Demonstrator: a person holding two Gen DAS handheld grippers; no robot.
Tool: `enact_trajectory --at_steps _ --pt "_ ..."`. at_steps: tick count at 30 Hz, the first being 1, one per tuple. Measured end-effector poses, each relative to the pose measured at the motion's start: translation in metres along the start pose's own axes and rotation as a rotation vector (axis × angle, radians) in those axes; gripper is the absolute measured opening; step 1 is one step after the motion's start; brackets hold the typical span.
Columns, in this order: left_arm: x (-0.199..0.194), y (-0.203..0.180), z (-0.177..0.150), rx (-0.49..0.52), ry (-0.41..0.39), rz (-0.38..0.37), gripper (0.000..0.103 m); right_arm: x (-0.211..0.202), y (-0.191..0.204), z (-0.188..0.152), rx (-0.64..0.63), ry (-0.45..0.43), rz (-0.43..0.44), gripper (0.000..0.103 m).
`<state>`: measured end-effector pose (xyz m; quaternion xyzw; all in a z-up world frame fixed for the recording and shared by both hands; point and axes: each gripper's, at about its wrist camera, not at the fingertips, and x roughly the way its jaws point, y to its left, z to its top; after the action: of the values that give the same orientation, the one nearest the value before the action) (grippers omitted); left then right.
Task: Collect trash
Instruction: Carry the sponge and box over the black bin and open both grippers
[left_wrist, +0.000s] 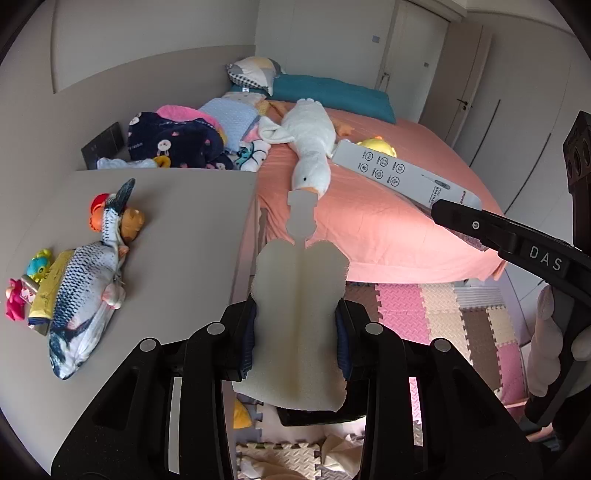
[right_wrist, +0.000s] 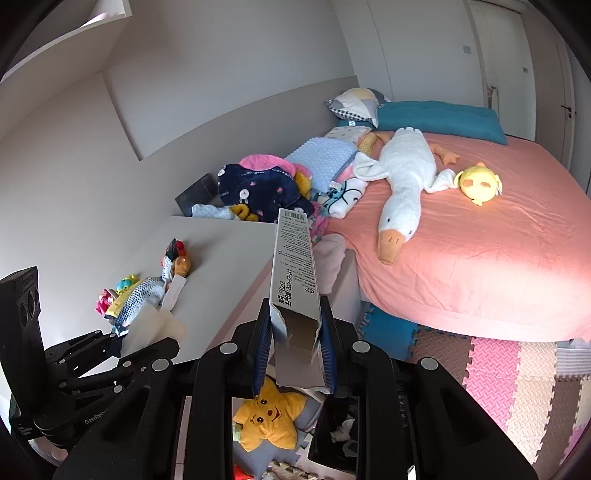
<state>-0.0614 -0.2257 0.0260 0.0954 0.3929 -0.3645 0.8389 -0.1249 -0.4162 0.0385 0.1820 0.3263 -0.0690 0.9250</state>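
Observation:
My left gripper (left_wrist: 297, 343) is shut on a white moulded foam insert (left_wrist: 299, 295) shaped like a packing tray, held upright over the gap between the table and the bed. My right gripper (right_wrist: 297, 343) is shut on a long white cardboard box (right_wrist: 293, 266) with printed text and a torn open end. In the left wrist view the same box (left_wrist: 402, 173) shows at the right above the bed, with the right gripper's finger (left_wrist: 480, 225) on it. The left gripper (right_wrist: 110, 343) and its foam insert (right_wrist: 155, 325) show at the lower left of the right wrist view.
A grey table (left_wrist: 177, 229) at the left carries a plush fish (left_wrist: 85, 284) and small toys. A bed with a pink sheet (right_wrist: 480, 258) holds a white goose plush (right_wrist: 402, 184), a yellow plush and piled clothes. Foam puzzle mats (right_wrist: 517, 387) cover the floor. A yellow star plush (right_wrist: 266, 413) lies below.

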Motion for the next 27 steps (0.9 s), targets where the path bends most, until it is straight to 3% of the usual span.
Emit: enact_trajectory --at_steps 13,15,16,17,18,19,22,27 --pt "0.03 -0.044 0.001 0.075 0.052 -0.086 0.033 -0.022 -0.04 -0.014 0.049 0.013 -0.079 0.027" --pt "0.033 -0.046 0.001 0.076 0.059 -0.096 0.038 -0.019 -0.041 -0.015 0.041 0.041 -0.083 0.029" --pt "0.033 -0.047 0.001 0.076 0.058 -0.096 0.052 -0.019 -0.042 -0.016 0.041 0.039 -0.105 0.034" --pt "0.031 -0.047 0.002 0.07 0.047 -0.092 0.076 -0.021 -0.042 -0.017 0.04 0.023 -0.14 0.047" --pt "0.028 -0.047 0.002 0.062 0.023 -0.085 0.088 -0.024 -0.042 -0.017 0.037 -0.002 -0.177 0.054" --pt "0.024 -0.046 0.003 0.052 -0.008 -0.072 0.097 -0.029 -0.043 -0.018 0.036 -0.037 -0.21 0.068" --pt "0.017 -0.039 0.007 0.023 -0.059 -0.041 0.097 -0.041 -0.045 -0.015 0.036 -0.124 -0.276 0.074" --pt "0.019 -0.024 0.01 -0.037 -0.044 -0.016 0.097 -0.043 -0.051 -0.01 0.051 -0.139 -0.264 0.075"
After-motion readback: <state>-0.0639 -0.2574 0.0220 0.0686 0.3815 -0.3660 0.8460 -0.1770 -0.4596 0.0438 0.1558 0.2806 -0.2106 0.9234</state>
